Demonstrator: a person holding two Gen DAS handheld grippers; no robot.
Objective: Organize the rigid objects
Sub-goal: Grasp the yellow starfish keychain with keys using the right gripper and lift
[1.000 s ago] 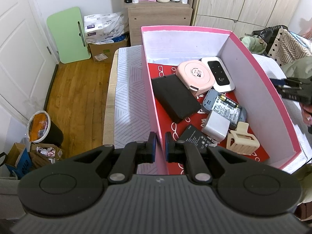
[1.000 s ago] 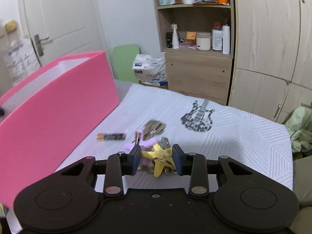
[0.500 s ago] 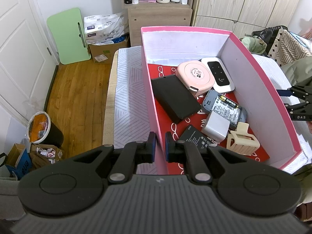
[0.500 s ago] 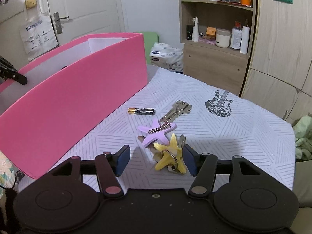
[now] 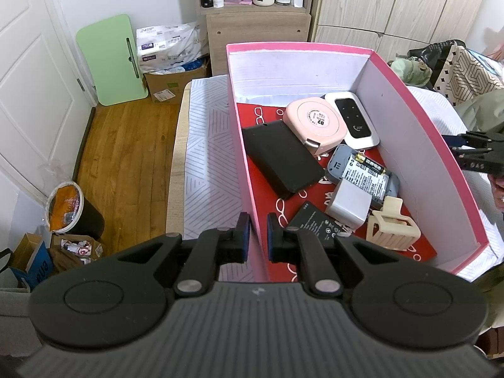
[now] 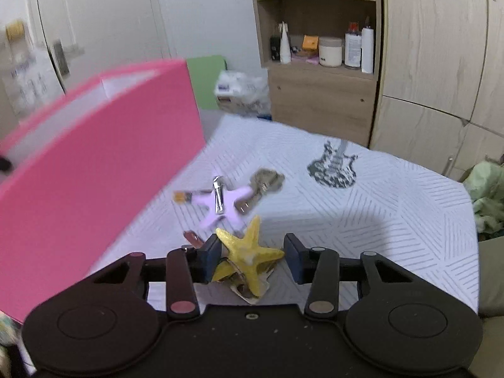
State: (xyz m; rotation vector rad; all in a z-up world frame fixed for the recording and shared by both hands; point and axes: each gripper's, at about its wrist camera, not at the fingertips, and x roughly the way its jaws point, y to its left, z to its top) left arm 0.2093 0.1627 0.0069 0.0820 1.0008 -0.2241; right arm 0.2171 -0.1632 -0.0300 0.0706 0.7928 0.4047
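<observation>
Inside the pink box (image 5: 419, 119), a pink round case (image 5: 313, 124) carries a label reading "02". Clamped on the box's near wall is the left gripper (image 5: 255, 236). The right gripper (image 6: 250, 256), spread, straddles the yellow star keychain (image 6: 249, 249) on the desk (image 6: 393, 195).

"02" on pink round case (image 5: 315, 123)
</observation>
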